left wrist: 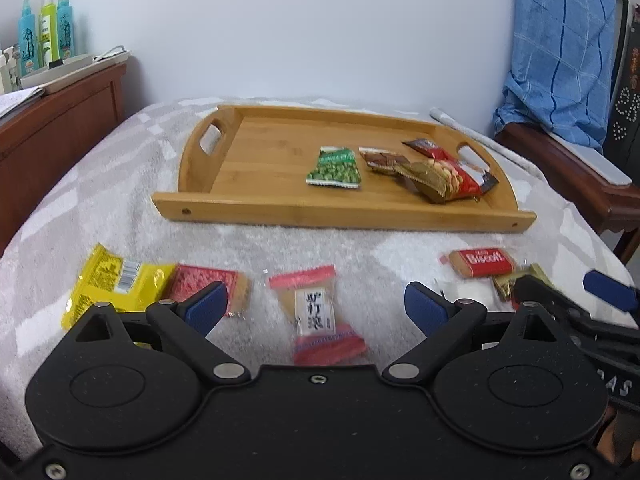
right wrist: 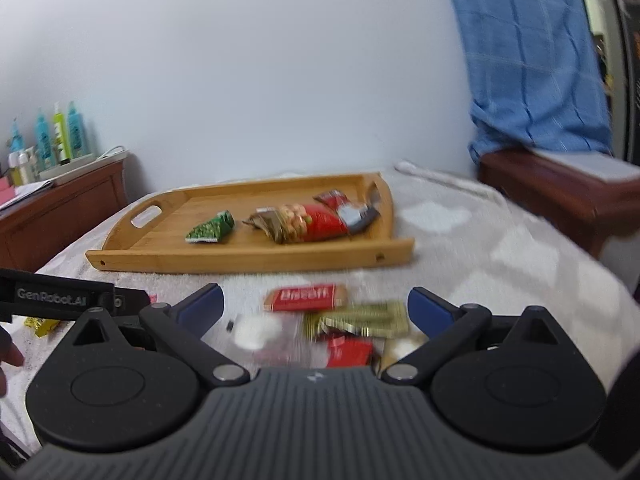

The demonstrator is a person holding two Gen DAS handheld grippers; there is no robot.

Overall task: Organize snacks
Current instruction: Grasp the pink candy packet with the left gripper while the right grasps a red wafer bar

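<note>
A wooden tray (left wrist: 260, 152) (right wrist: 160, 256) lies on the white-covered table and holds a green pea packet (left wrist: 334, 168) (right wrist: 210, 230), a red peanut packet (left wrist: 452, 178) (right wrist: 316, 222) and some brown wrappers. My left gripper (left wrist: 316, 306) is open and empty, with a pink-ended candy (left wrist: 316, 312) lying between its fingers. A yellow packet (left wrist: 108, 284) and a red wafer (left wrist: 204, 286) lie to its left. My right gripper (right wrist: 316, 308) is open and empty above a red Biscoff biscuit (right wrist: 306, 298) (left wrist: 482, 262), a gold wrapper (right wrist: 360, 318) and a small red packet (right wrist: 348, 352).
A wooden cabinet (left wrist: 60, 120) with spray bottles (left wrist: 46, 32) stands at the left. A wooden chair (left wrist: 568, 168) with a blue towel (left wrist: 560, 52) stands at the right. A rolled white paper (left wrist: 472, 132) lies behind the tray.
</note>
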